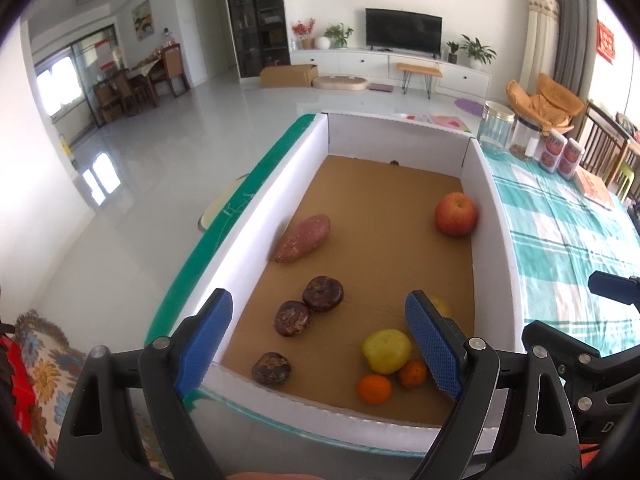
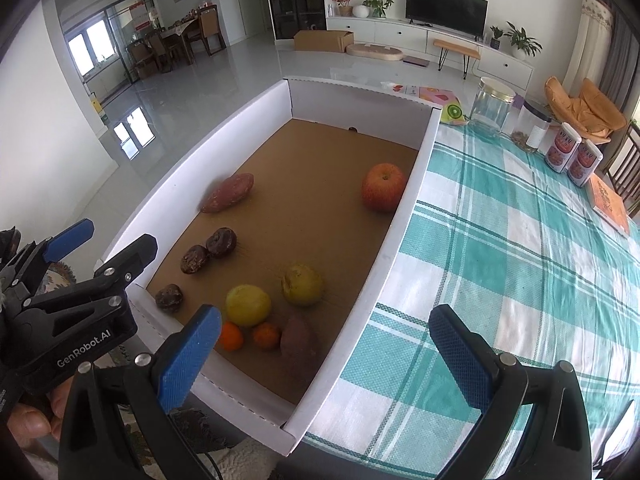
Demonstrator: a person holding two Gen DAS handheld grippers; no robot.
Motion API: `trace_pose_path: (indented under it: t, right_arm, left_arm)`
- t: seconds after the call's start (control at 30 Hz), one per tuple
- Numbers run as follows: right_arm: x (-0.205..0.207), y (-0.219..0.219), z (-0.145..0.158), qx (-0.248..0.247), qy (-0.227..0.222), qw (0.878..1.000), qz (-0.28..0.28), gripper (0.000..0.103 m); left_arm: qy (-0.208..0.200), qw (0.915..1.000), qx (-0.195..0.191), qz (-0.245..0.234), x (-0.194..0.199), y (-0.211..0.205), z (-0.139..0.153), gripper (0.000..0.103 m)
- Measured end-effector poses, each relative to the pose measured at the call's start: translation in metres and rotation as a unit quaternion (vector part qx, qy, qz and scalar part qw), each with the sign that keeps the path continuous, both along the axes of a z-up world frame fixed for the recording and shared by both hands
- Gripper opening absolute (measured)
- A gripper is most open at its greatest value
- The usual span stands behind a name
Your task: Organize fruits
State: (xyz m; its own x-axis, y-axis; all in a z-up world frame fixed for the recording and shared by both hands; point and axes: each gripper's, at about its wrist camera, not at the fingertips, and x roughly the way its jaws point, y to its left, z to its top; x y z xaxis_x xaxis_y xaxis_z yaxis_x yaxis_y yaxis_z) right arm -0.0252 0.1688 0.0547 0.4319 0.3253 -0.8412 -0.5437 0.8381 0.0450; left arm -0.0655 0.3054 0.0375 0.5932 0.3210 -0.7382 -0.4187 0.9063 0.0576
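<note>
A white-walled cardboard box (image 2: 404,240) holds the produce: a red apple (image 2: 383,186) far right, a sweet potato (image 2: 228,197) by the left wall, three dark wrinkled fruits (image 2: 221,242), and two yellow fruits (image 2: 248,305). Two small oranges (image 2: 231,336) and a second sweet potato (image 2: 299,338) lie near the front. My left gripper (image 1: 318,298) hovers open over the box's near left end, above the dark fruits (image 1: 322,293), holding nothing. My right gripper (image 2: 324,316) is open and empty, straddling the box's near right wall.
A teal checked tablecloth (image 2: 520,260) covers the table right of the box. At its far end stand a glass jar (image 2: 491,104), two red-labelled canisters (image 2: 562,152) and an orange book (image 2: 610,202). A person's hand (image 2: 28,420) holds the left gripper.
</note>
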Motion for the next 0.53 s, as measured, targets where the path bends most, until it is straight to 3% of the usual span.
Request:
trace_pose_path:
  t: [0.53]
  right_arm:
    - [0.002,0.001,-0.003,-0.007,-0.004,1.000,-0.010,0.103]
  left_arm:
    - [0.004,0.9997,-0.025,0.001,0.001,0.007,-0.010,0.090]
